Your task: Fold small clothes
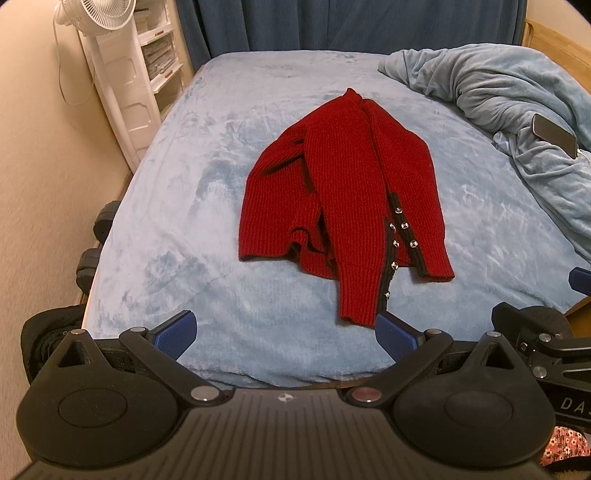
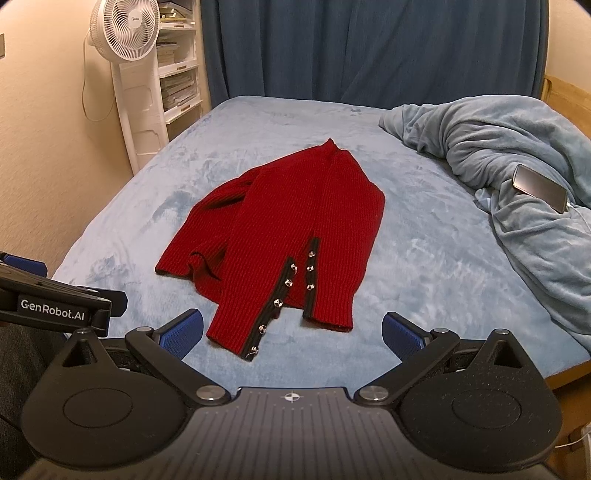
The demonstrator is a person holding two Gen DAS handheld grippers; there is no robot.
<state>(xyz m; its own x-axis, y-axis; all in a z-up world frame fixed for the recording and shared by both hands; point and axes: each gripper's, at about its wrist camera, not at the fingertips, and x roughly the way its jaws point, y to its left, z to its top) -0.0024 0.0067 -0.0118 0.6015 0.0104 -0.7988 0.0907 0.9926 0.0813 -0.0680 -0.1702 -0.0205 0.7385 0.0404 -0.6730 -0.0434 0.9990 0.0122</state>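
Observation:
A red knit cardigan (image 1: 343, 192) with black trim and metal snap buttons lies partly folded on the light blue bed (image 1: 184, 184), its sleeves laid over the body toward me. It also shows in the right wrist view (image 2: 291, 229). My left gripper (image 1: 286, 330) is open and empty, held above the bed's near edge just short of the nearest sleeve cuff. My right gripper (image 2: 293, 332) is open and empty, just short of the cuffs. Part of the left gripper's body (image 2: 55, 306) shows at the left of the right wrist view.
A bunched blue blanket (image 1: 517, 96) lies at the right of the bed with a phone (image 1: 554, 134) on it. A white standing fan (image 1: 110, 74) and a shelf (image 1: 162, 55) stand left of the bed. Dark curtains (image 1: 351, 26) hang behind.

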